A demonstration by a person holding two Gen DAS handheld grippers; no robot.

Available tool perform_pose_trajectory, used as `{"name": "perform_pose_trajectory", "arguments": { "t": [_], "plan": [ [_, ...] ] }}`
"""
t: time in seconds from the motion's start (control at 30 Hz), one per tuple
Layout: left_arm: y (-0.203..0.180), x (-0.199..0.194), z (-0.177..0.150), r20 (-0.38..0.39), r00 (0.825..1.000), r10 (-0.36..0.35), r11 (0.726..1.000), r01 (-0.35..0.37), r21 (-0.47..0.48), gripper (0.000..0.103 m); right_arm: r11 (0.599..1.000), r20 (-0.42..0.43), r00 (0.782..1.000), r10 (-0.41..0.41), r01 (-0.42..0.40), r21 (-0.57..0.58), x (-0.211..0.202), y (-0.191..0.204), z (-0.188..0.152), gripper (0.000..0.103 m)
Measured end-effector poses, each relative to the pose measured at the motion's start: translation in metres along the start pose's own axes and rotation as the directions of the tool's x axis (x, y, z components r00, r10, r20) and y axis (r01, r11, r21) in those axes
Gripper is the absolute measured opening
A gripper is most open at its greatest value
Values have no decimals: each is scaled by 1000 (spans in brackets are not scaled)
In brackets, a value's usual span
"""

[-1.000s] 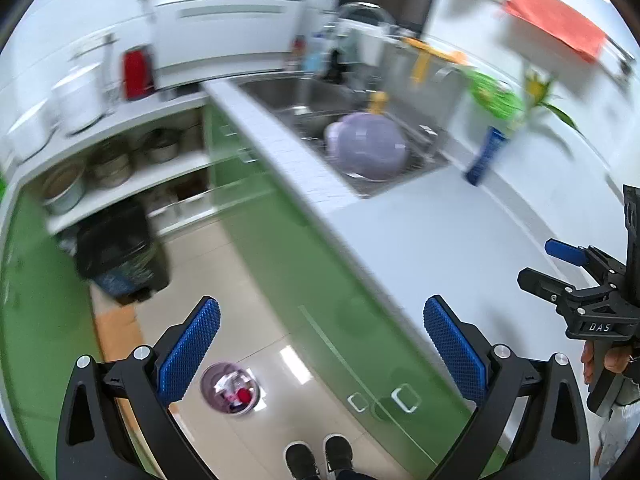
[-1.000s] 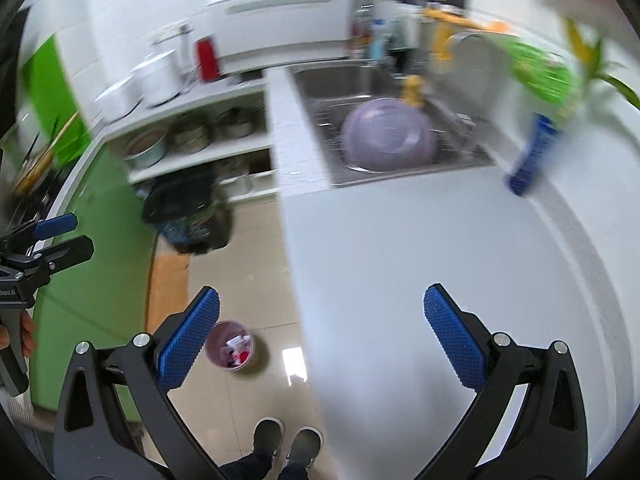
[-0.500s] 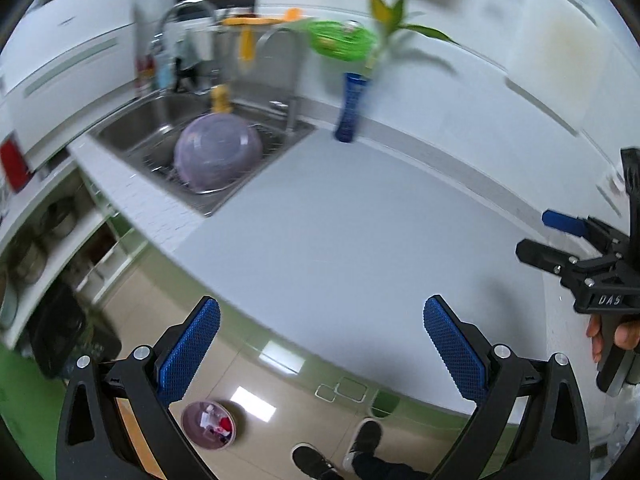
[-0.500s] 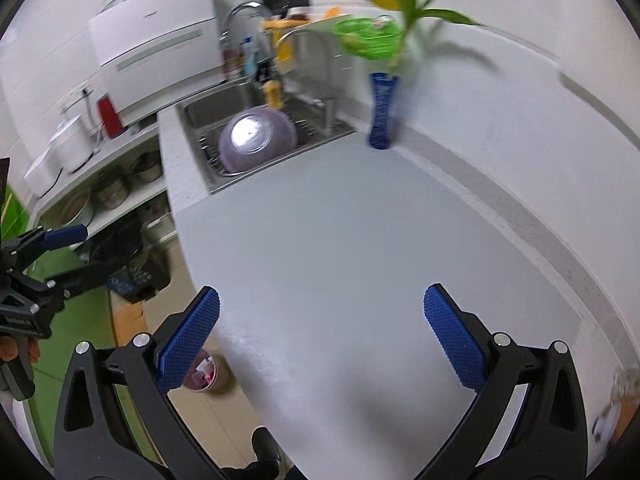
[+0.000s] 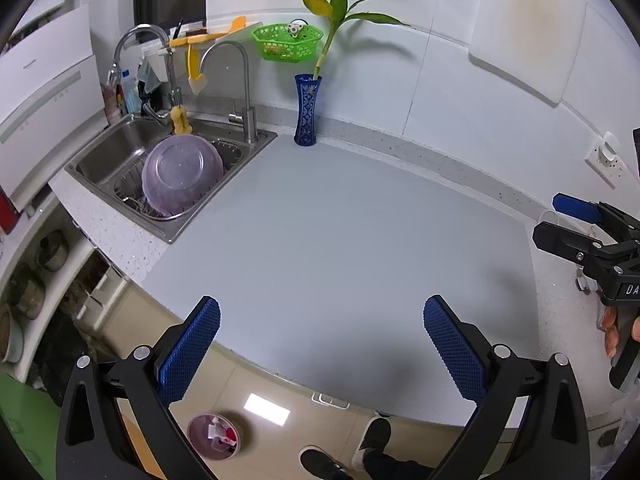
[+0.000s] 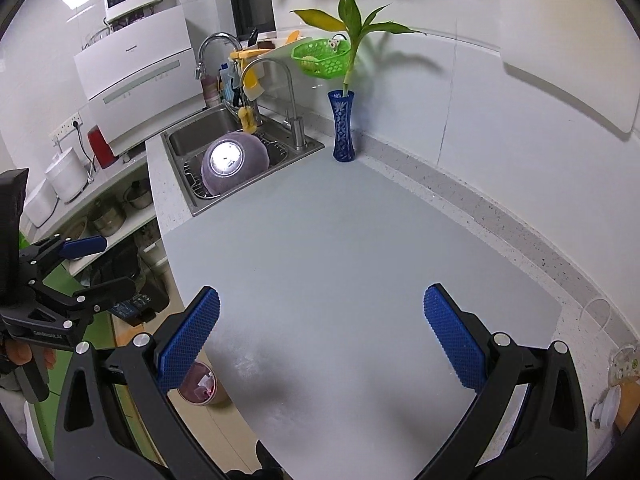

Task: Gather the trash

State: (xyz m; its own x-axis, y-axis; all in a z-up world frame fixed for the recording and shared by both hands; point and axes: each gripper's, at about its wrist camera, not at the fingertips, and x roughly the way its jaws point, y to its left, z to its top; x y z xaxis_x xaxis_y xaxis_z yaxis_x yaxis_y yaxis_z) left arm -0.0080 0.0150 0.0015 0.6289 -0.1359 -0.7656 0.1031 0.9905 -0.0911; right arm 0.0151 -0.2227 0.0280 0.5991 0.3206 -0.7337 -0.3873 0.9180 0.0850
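Observation:
My left gripper (image 5: 322, 320) hangs open over the front edge of the grey counter mat (image 5: 340, 232), nothing between its blue pads. My right gripper (image 6: 320, 308) is open too, higher over the same mat (image 6: 340, 248), and empty. Each shows in the other's view: the right gripper (image 5: 550, 220) at the right edge, the left gripper (image 6: 114, 264) at the left, off the counter. A small purple bin (image 5: 214, 436) with scraps inside stands on the floor below the counter edge, also seen as the bin (image 6: 198, 384). No loose trash shows on the mat.
A sink (image 5: 120, 148) holds an upturned purple bowl (image 5: 182, 172). A blue vase (image 5: 306, 110) with a plant stands by the wall, a green basket (image 5: 286, 42) above it. Clear plastic items (image 6: 622, 364) sit at the counter's right end. The person's shoes (image 5: 320, 464) are below.
Both views have swung right, from the floor and shelves to the counter top. The purple bin has slid toward the lower left. Both grippers stayed open and empty.

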Motion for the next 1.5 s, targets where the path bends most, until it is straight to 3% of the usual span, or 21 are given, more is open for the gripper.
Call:
{"name": "perform_pose_trajectory", "arguments": {
  "t": [0.23,0.43,0.5,0.8,1.23,1.5],
  "plan": [
    [-5,4,10,4,999,-38,999,38,-33,98,1000,5,1000,16,-16,-5,2,-9,6,100],
    [1,9,16,10,1000,-23,996,24,-86,98,1000,-3,1000,24,-24,-16,7,-9,10,100],
    [2,9,17,11,1000,12,996,-11,-87,98,999,-6,1000,26,-26,-19,9,-9,11,100],
    [2,17,21,-19,999,48,995,-50,-85,98,1000,-12,1000,22,-23,-22,15,-7,14,100],
    [0,23,20,-31,1000,1,995,-4,-95,98,999,-18,1000,21,-21,-26,22,-6,16,100],
    [0,20,21,-5,999,35,995,-35,-88,98,999,-18,1000,21,-21,-27,23,-4,14,100]
  ]
}}
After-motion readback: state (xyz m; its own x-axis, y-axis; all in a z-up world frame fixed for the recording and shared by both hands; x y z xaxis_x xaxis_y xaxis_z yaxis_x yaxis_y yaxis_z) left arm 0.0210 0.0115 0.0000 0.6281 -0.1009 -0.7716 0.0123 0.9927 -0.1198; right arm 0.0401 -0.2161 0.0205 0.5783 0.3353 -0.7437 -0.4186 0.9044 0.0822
